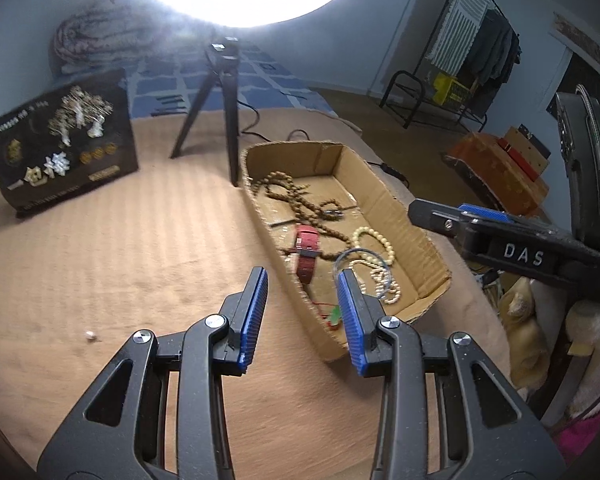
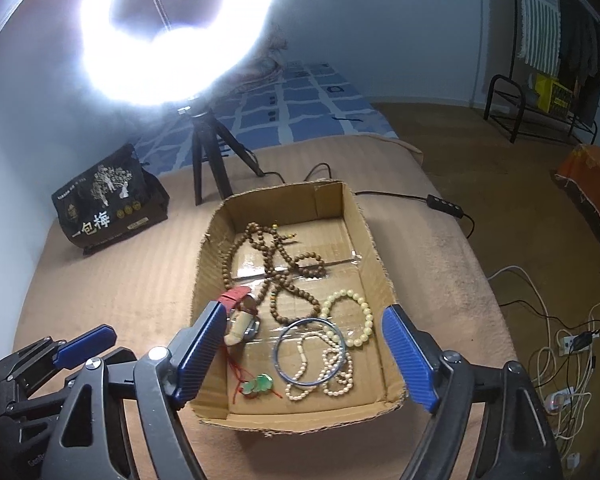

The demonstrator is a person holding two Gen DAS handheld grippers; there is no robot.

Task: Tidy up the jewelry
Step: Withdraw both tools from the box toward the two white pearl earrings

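Blue-padded fingers (image 2: 408, 356) of the right gripper (image 2: 304, 356) are spread wide over the near end of the cardboard box (image 2: 370, 240), nothing held. Inside the box, on a tan blanket (image 2: 120, 280), are seen a long brown bead string (image 2: 278, 264), a cream bead bracelet (image 2: 360, 316), a blue bangle (image 2: 310, 350), a pale bead strand (image 2: 334, 376), a green pendant (image 2: 260, 384) and a red-strapped watch (image 2: 238, 306), partly hidden behind one finger. The left gripper (image 1: 302, 314) is likewise released and empty, beside the box's near left wall.
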